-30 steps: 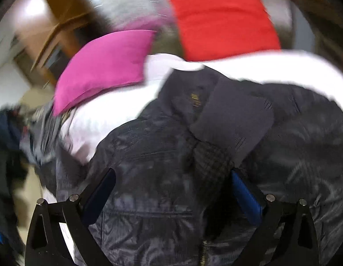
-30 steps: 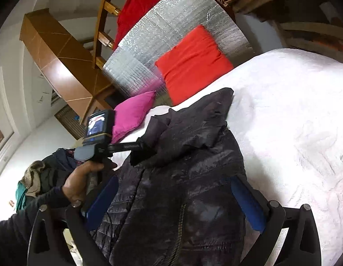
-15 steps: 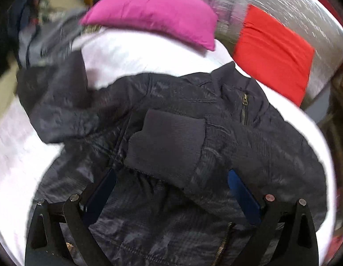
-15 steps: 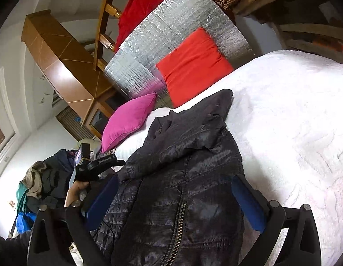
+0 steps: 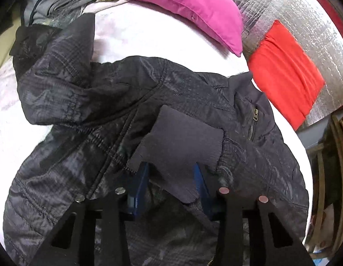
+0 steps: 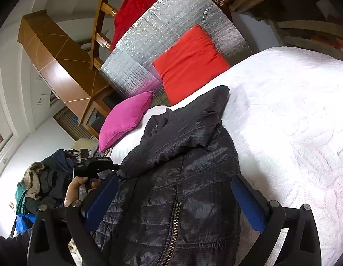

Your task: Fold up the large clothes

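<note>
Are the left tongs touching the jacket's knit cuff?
Touching. The left wrist view shows the knit cuff sitting between the blue pads of the left tongs, which have just been closing on it, jacket beneath.

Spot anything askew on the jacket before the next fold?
Yes. The jacket lies crumpled on the bed: its far sleeve is bunched toward the edge, not flat. The left claw has been closing, with the ribbed cuff between its jaws.

Jacket (image 6: 182, 177) on bed (image 6: 293, 122), two cushions (image 6: 124, 117) behind it.
</note>
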### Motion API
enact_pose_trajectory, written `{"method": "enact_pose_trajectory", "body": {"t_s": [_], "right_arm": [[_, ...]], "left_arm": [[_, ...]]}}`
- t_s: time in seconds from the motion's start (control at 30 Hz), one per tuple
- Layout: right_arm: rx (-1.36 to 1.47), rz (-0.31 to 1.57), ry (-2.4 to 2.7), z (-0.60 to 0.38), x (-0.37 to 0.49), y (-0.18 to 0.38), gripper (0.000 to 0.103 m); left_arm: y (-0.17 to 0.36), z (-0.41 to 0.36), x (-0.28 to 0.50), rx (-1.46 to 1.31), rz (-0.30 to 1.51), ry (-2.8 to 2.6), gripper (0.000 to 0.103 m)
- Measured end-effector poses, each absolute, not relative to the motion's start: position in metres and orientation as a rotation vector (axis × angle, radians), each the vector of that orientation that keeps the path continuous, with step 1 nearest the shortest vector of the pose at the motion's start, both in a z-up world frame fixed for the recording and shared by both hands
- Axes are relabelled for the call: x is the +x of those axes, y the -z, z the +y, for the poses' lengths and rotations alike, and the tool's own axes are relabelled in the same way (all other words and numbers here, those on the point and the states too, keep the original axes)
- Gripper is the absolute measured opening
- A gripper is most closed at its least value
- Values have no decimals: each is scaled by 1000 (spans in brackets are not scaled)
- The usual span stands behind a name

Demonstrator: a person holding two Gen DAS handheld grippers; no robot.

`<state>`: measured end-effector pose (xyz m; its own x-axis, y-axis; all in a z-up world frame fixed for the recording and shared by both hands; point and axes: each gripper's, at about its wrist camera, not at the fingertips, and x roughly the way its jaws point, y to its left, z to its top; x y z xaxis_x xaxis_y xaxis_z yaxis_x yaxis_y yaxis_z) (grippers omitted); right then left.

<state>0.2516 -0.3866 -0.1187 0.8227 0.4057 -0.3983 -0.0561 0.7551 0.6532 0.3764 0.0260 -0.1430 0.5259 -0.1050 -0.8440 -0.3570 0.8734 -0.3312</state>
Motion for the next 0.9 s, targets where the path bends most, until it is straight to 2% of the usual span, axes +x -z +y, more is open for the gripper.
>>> {"method": "enact_pose_trajectory", "body": {"t_s": [0.07, 0.13, 0.2, 0.3, 0.47, 0.5, 0.53, 0.57, 0.6, 0.63, 0.8, 0.87, 0.9], "right_arm": [[677, 557, -265, -387, 251, 119, 103], [674, 556, -263, -387, 251, 119, 103], [673, 557, -262, -387, 251, 119, 103], [670, 558, -259, -386, 252, 120, 103], [669, 556, -252, -386, 251, 120, 103], [669, 553, -247, -386, 251, 120, 103], [673, 553, -244, -387, 251, 121, 103], [677, 553, -245, -387, 251, 121, 103], [679, 553, -244, -387, 251, 122, 103], [681, 555, -244, -387, 251, 122, 103], [672, 552, -248, -387, 251, 121, 103], [672, 554, -251, -386, 251, 121, 103], [670, 555, -251, -386, 251, 122, 103]], "left_arm": [[142, 27, 377, -499, 1010, -156, 34], [141, 32, 378, -498, 1007, -148, 15], [137, 34, 380, -489, 999, -140, 7], [121, 32, 379, -425, 946, -135, 2], [88, 27, 367, -365, 842, -92, 2], [91, 29, 363, -384, 853, -79, 3], [95, 31, 361, -404, 869, -67, 19], [102, 33, 359, -426, 896, -56, 36], [110, 34, 357, -441, 917, -66, 74], [114, 36, 354, -454, 910, -85, 82], [134, 42, 361, -573, 947, -62, 81], [138, 46, 366, -636, 954, -56, 73], [141, 49, 372, -675, 965, -48, 66]]}}
